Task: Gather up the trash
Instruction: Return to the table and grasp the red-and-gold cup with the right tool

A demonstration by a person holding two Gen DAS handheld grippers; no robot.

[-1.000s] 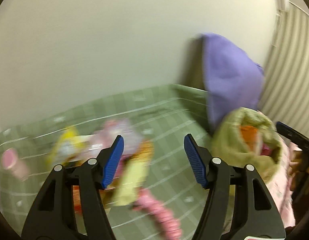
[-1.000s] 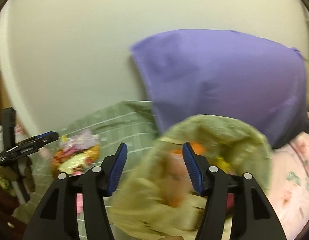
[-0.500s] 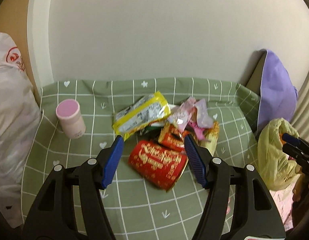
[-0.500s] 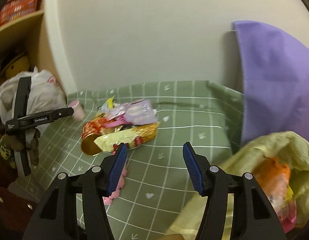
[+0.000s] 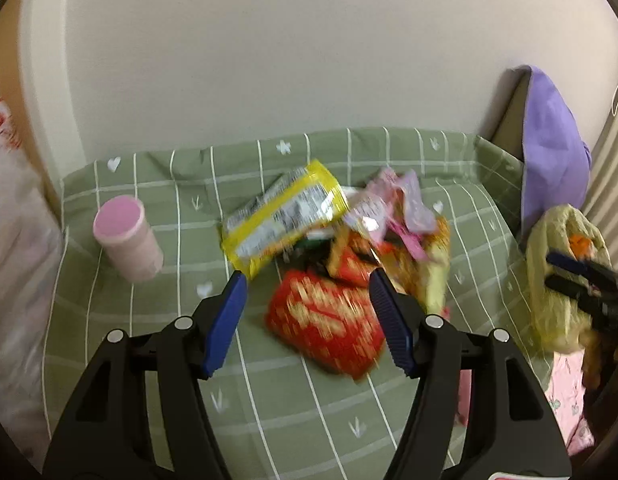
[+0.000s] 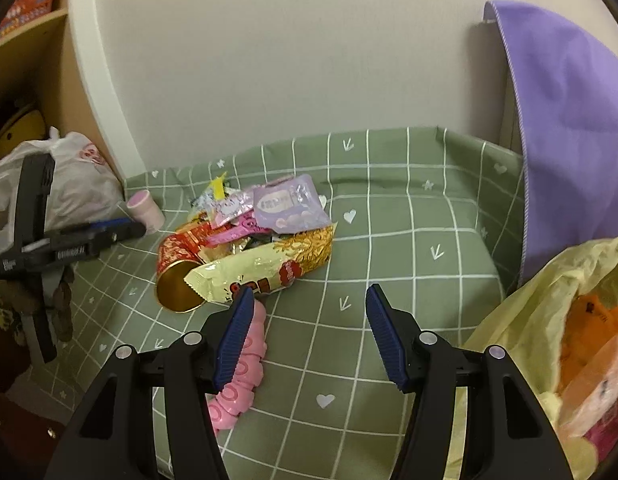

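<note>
A crinkled white plastic bag (image 6: 69, 184) slumps at the far left against a pale wooden shelf unit. Next to it, on the green cloth (image 5: 157, 320) with its white grid lines and small hearts, a squat pink cylinder (image 5: 127, 238) with a flat matte top stands upright, apart from the trash.

The trash lies heaped in the middle of the cloth: a glossy yellow-edged foil packet (image 5: 283, 216) tilted on top at the left, a red paper cup (image 6: 177, 268) with gold print lying on its side and showing a shiny gold inside, a long cream wrapper (image 6: 265, 268) with serrated ends, and thin lilac and pink sachets (image 6: 289, 210) above it. A bumpy pink strip (image 6: 245, 364) lies just in front of the heap.

The left hand-held gripper (image 5: 309, 320) is released, its ribbed blue pads spread with the red cup showing between them, untouched. The right hand-held gripper (image 6: 309, 332) is likewise spread wide over bare cloth, holding nothing.

At the right a soft, wrinkled yellow-green bag (image 6: 541, 320) gapes open with orange and pink wrappers inside, below a smooth purple cloth (image 6: 569, 120) draped against the wall.
</note>
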